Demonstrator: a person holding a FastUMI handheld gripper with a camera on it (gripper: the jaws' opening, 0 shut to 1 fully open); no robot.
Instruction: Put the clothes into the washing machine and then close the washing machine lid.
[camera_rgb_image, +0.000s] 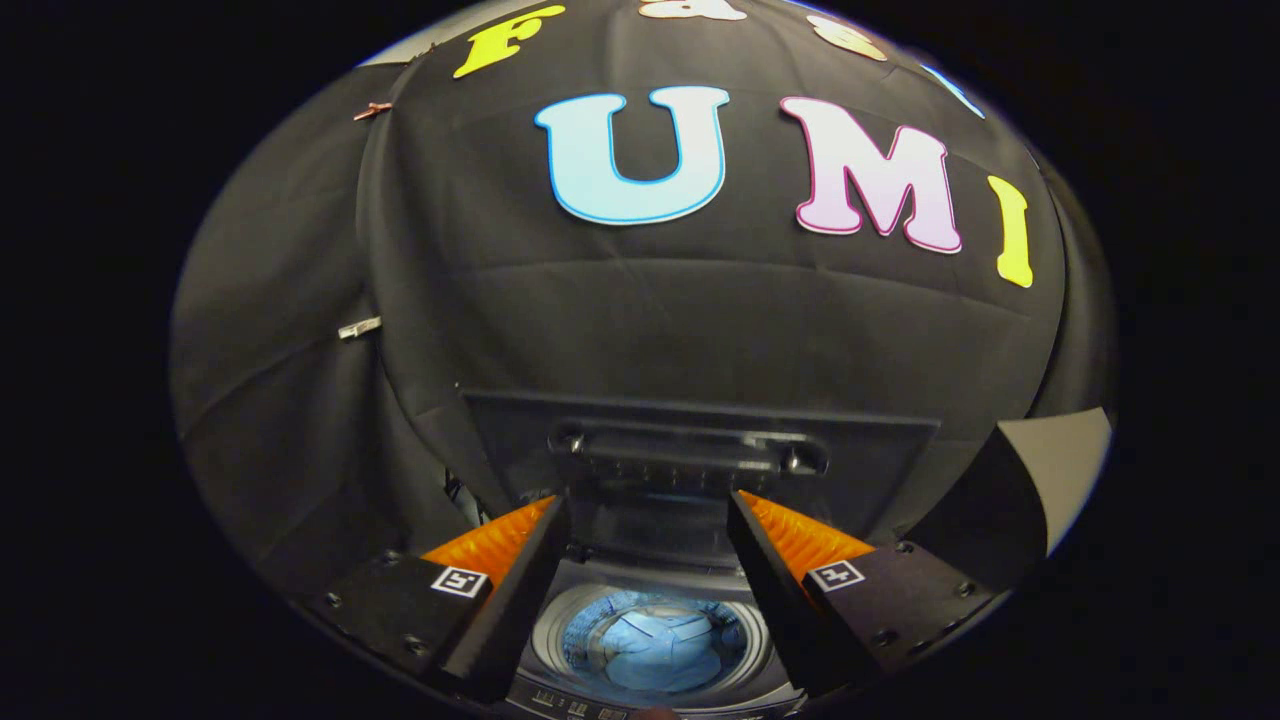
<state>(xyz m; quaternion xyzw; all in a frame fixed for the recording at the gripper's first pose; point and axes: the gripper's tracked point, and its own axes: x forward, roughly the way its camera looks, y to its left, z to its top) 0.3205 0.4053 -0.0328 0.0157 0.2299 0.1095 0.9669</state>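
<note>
Clothes (655, 645) lie in drum below open claw (648, 560).

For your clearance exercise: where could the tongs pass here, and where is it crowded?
Free: the gap between the open tongs, straight above the drum mouth. Crowded: inside the drum, where blue clothes lie, and beyond the tongs, where the raised lid stands against the booth wall.

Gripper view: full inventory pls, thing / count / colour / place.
washing machine: 1, dark body with a silvery drum rim, below and between the fingers
lid: 1, dark, raised upright behind the drum opening, just beyond the fingertips
clothes: 1 bundle, light blue, inside the drum
booth wall: 1, black cloth, behind the machine
clips: 2, metallic, on the cloth seam beside the machine
gripper: 1, fingers spread apart over the open drum, nothing between them
</note>
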